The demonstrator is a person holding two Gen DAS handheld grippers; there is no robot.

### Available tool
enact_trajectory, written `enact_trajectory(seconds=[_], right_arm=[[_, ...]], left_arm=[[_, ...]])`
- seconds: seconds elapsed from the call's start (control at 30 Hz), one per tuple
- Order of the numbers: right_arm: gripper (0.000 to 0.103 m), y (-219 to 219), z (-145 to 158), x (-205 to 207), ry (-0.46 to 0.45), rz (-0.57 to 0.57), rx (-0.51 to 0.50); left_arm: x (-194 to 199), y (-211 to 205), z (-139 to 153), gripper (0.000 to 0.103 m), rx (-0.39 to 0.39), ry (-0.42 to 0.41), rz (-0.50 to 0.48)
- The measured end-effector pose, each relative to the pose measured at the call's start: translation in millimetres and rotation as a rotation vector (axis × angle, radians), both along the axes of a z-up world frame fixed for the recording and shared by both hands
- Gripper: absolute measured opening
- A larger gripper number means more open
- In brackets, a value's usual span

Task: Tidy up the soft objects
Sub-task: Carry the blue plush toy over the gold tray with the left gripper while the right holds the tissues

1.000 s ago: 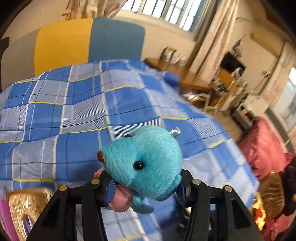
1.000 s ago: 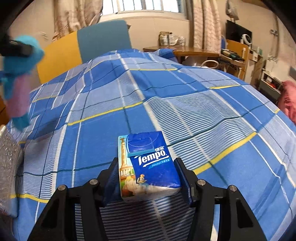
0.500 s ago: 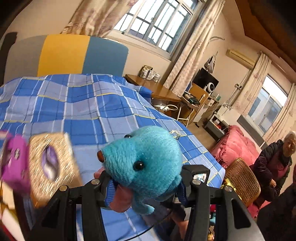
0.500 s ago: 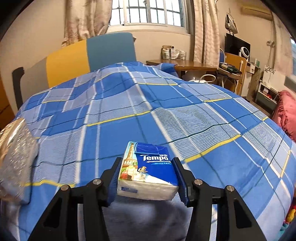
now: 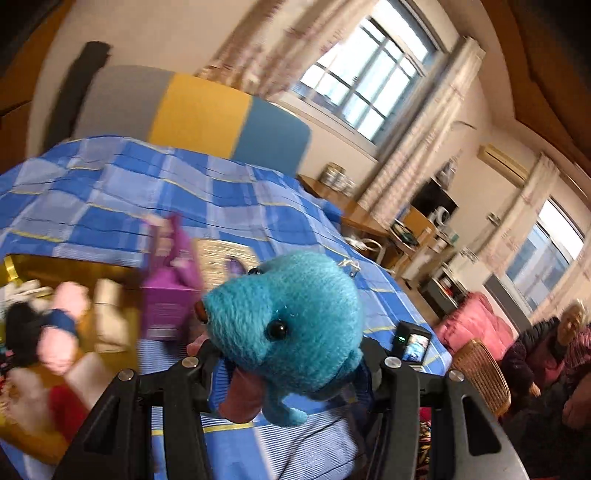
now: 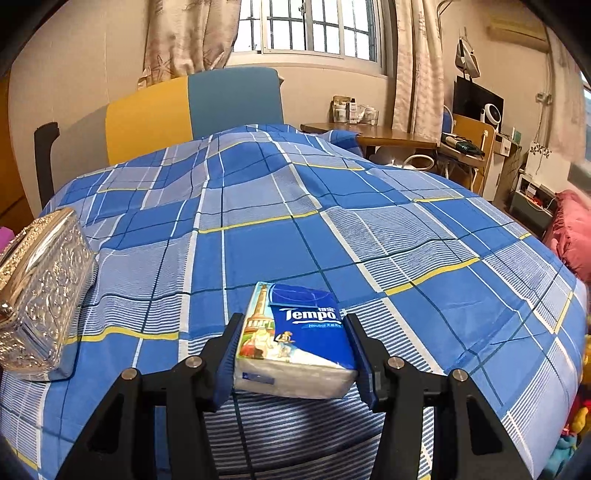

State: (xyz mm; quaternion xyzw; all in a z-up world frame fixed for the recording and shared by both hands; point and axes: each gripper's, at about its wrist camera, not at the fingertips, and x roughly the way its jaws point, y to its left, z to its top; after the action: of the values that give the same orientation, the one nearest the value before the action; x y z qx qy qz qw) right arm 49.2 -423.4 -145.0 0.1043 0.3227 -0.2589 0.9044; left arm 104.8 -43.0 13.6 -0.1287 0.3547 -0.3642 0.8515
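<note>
Your left tool pinches a teal plush toy by its lower body, held up off the bed; its brown nose points left, and a pink limb and a blue cuff show between the blue pads. Your right tool grips a Tempo tissue pack by its two long sides, the printed blue face upward, the pack raised over the bed.

The bed under both tools is covered by a blue plaid bedspread with white and yellow lines, rumpled into low ridges toward the far end. In the right wrist view an embossed silver pouch lies on the bedspread at the left edge, well apart from the tissue pack. In the left wrist view, much blurred, a purple box stands just left of the plush toy, and beyond it a yellow bin holds soft pink, black and white things that you cannot make out clearly.

At the head of the bed stands a headboard in grey, yellow and teal panels. Behind it is a barred window with patterned curtains. To the right a wooden desk carries small containers, with a dark monitor past it. A pink quilt and a wicker chair sit at the far right, with seated people beside them.
</note>
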Motion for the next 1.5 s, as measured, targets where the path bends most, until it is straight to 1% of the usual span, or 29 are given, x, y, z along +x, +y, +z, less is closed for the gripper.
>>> enact_trajectory(seconds=[0.07,0.2,0.33,0.43,0.6,0.73,0.83,0.87,0.97,1.07,1.1,1.23,1.27,1.3,1.33,1.37,1.43,1.5], right_arm=[[0.054,1,-2,0,0.005,-0.005,-0.007],[0.054,1,-3,0,0.015,-0.012,-0.009],[0.054,1,-5,1,0.023,-0.017,-0.009],[0.054,1,-5,1,0.025,-0.015,-0.012],[0.054,5,-6,2,0.03,-0.003,-0.029],[0.054,8,-6,4,0.035,0.004,-0.039],[0.054,8,-7,4,0.036,0.004,-0.039],[0.054,8,-7,4,0.035,0.004,-0.038],[0.054,9,-8,5,0.044,0.006,-0.036],[0.054,9,-10,8,0.058,0.008,-0.038],[0.054,10,-10,8,0.057,0.008,-0.041],[0.054,11,-8,6,0.046,0.004,-0.048],[0.054,10,-8,6,0.047,0.003,-0.046],[0.054,10,-9,6,0.048,0.003,-0.044],[0.054,10,-9,7,0.05,0.003,-0.043],[0.054,10,-9,7,0.051,0.002,-0.043],[0.054,10,-9,6,0.045,0.002,-0.046],[0.054,10,-7,4,0.037,-0.001,-0.05]], left_arm=[[5,24,-2,0.053,0.014,0.005,0.039],[21,66,-13,0.054,0.071,0.024,0.131],[45,104,-38,0.054,0.142,0.104,0.226],[61,124,-62,0.054,0.165,0.186,0.263],[84,132,-95,0.054,0.2,0.272,0.293],[106,132,-126,0.054,0.186,0.391,0.314],[111,139,-139,0.054,0.235,0.414,0.371],[111,142,-143,0.054,0.232,0.422,0.389],[111,153,-152,0.054,0.165,0.47,0.456],[115,161,-157,0.056,0.143,0.486,0.531],[117,163,-157,0.056,0.146,0.481,0.552],[119,169,-160,0.059,0.238,0.451,0.641],[118,172,-163,0.059,0.236,0.463,0.65],[117,174,-166,0.061,0.217,0.486,0.648],[114,177,-168,0.062,0.18,0.51,0.643],[111,178,-168,0.063,0.156,0.51,0.639],[101,177,-163,0.067,0.143,0.477,0.624],[91,174,-157,0.068,0.165,0.443,0.607]])
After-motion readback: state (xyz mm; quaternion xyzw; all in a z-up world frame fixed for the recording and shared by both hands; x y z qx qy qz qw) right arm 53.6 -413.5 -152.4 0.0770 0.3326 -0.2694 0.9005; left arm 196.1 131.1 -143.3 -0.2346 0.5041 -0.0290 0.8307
